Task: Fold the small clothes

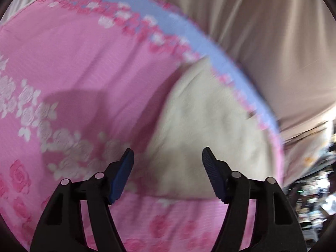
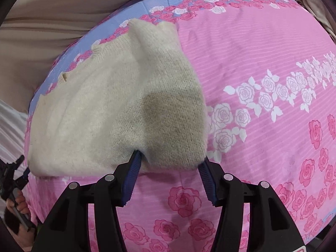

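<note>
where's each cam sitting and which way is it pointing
Left wrist: sits on the left hand-held gripper, tilted down at the cream knit garment on the pink rose bedspread; its open fingers show, blurred.
Right wrist: sits on the right hand-held gripper, looking down at the garment's near edge; open fingers, plus a hand at lower left.
Shared: garment, bedspread, beige curtain.

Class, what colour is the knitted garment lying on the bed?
Cream, plain with no pattern: the garment shows sharpest in the right wrist view.
</note>
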The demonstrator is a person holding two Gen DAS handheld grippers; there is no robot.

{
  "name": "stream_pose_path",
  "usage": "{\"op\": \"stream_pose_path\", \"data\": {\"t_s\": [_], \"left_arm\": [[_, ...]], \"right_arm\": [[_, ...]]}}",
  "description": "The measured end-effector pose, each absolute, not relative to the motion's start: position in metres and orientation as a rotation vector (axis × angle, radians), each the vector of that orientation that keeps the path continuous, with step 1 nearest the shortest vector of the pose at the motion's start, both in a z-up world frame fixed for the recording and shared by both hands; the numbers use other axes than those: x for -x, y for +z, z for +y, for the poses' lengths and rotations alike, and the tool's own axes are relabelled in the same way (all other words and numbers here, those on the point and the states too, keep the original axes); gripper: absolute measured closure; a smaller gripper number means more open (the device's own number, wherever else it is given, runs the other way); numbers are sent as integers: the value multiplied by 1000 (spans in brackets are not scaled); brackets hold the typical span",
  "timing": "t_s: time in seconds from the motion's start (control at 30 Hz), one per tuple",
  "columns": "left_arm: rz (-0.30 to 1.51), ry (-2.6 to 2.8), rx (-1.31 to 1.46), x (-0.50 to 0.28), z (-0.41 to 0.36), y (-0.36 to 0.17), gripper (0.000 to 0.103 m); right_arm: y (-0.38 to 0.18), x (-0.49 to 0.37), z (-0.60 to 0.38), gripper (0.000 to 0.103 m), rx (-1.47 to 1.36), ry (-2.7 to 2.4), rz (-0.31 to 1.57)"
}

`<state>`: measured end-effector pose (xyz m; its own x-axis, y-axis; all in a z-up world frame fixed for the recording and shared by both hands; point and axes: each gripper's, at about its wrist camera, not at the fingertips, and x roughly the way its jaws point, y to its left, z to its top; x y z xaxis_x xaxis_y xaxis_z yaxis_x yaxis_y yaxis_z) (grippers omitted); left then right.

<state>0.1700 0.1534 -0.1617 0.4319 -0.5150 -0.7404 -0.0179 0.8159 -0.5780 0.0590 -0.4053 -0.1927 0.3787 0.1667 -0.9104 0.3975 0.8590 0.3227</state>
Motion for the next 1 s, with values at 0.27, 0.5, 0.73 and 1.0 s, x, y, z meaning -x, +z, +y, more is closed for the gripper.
{"op": "stream_pose_path", "data": {"t_s": [0.27, 0.5, 0.73, 1.0], "left_arm": [[1210, -444, 343, -201, 146, -169, 32], [1348, -447, 371, -199, 126, -187, 89], [1367, -286, 352, -180, 124, -179, 81], [1195, -179, 382, -196, 144, -137, 28]], "right_arm": [[-195, -60, -410, 47, -528, -132, 1183], [-165, -61, -415, 86, -587, -172, 1117], [-189, -58, -424, 78, -536, -201, 1278], [-130, -108, -443, 39, -430, -220, 1086]]}}
